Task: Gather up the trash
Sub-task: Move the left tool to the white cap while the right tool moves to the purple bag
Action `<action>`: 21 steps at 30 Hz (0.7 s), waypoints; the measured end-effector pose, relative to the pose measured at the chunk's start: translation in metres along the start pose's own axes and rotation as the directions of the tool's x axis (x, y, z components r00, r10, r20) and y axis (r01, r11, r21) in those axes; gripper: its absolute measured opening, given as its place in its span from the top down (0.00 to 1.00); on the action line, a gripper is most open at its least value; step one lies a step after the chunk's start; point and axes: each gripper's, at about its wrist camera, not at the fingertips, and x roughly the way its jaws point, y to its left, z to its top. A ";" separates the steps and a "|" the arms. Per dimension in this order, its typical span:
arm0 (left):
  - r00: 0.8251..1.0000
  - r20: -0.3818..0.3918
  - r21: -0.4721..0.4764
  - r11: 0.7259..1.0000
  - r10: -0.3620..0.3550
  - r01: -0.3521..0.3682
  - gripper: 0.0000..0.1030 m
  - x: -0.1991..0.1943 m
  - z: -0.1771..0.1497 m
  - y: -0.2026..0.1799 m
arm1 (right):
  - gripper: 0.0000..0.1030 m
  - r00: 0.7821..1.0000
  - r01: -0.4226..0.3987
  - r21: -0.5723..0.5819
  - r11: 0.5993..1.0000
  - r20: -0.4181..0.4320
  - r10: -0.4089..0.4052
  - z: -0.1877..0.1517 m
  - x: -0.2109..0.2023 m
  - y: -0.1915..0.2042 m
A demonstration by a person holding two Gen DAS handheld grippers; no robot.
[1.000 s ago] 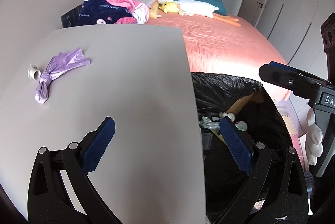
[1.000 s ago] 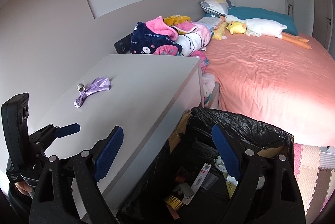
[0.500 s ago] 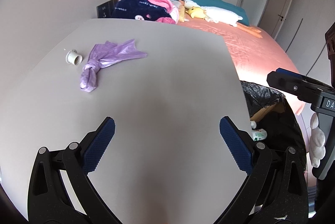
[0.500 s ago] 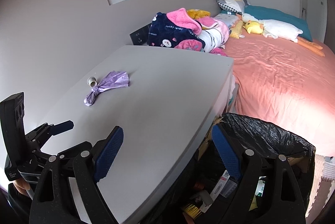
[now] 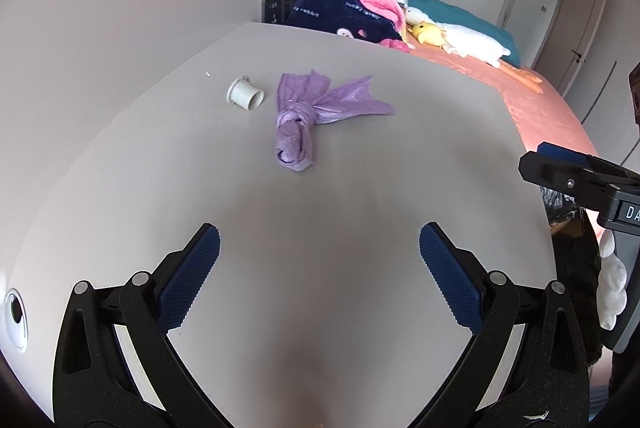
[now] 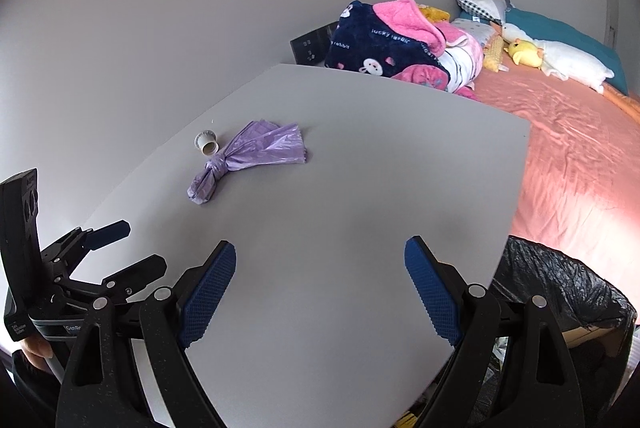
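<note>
A knotted purple plastic bag (image 5: 304, 116) lies on the grey table (image 5: 360, 196), with a small white ring-shaped cap (image 5: 245, 95) just left of it. Both show in the right wrist view too, the bag (image 6: 244, 158) and the cap (image 6: 207, 143). My left gripper (image 5: 320, 272) is open and empty, above the table short of the bag. My right gripper (image 6: 320, 288) is open and empty over the table's near right part. A black-lined trash bin (image 6: 560, 292) stands beside the table's right edge, a sliver of it also in the left wrist view (image 5: 560, 204).
A bed with a pink sheet (image 6: 580, 156) lies beyond the table, with blankets (image 6: 392, 40), pillows and plush toys at its head. A wall (image 6: 120, 48) runs along the table's left side. A round hole (image 5: 15, 312) is in the table at the left.
Both grippers have swung from over the trash bin toward the table. The purple bag and cap are now nearer and more central. Both grippers stay open.
</note>
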 end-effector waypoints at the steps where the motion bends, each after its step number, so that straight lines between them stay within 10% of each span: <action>1: 1.000 0.000 -0.007 1.000 0.004 -0.004 0.06 0.001 0.001 0.005 | 0.16 1.000 -0.004 -0.002 1.000 -0.004 0.004 0.002 0.004 0.004; 21: 0.991 0.024 -0.156 0.979 0.134 -0.129 0.06 0.012 0.013 0.083 | 0.16 0.998 -0.044 0.009 0.999 -0.037 0.044 0.043 0.088 0.062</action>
